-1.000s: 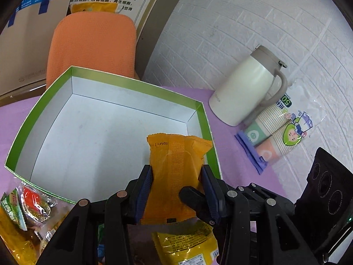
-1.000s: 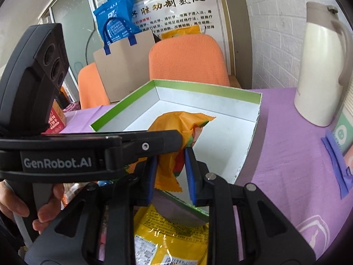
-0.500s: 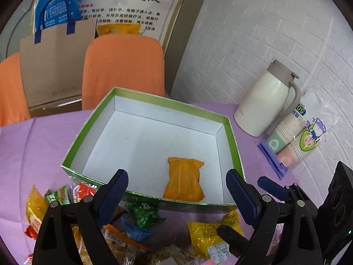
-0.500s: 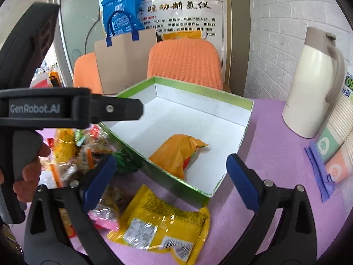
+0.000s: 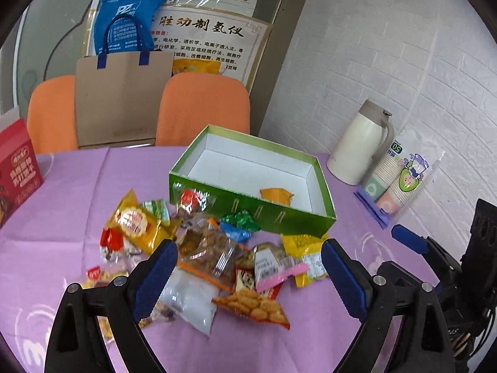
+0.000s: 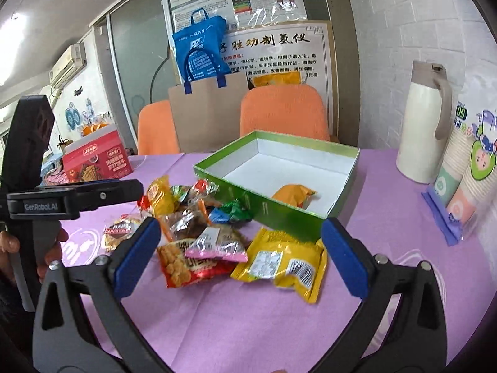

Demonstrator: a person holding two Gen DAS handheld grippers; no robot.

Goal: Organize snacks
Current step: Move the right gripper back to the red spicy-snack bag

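Note:
A green box (image 5: 248, 209) with a white inside stands on the purple table; it also shows in the right wrist view (image 6: 279, 209). An orange snack packet (image 5: 276, 195) lies inside it near the front wall, also seen from the right (image 6: 293, 194). A pile of snack packets (image 5: 205, 248) lies in front of the box. A yellow packet (image 6: 282, 261) and a red cracker packet (image 6: 183, 264) lie nearest. My left gripper (image 5: 248, 276) is open and empty above the pile. My right gripper (image 6: 239, 255) is open and empty over the near packets.
A cream thermos jug (image 5: 360, 149) and a sleeve of paper cups (image 5: 400, 180) stand right of the box by the brick wall. A red carton (image 5: 15, 174) stands at the far left. Two orange chairs (image 5: 202, 108) and a paper bag (image 5: 121, 96) stand behind the table.
Both grippers opened and let go of the orange packet, which now lies in the box. Both then pulled back and up, bringing the snack pile into view.

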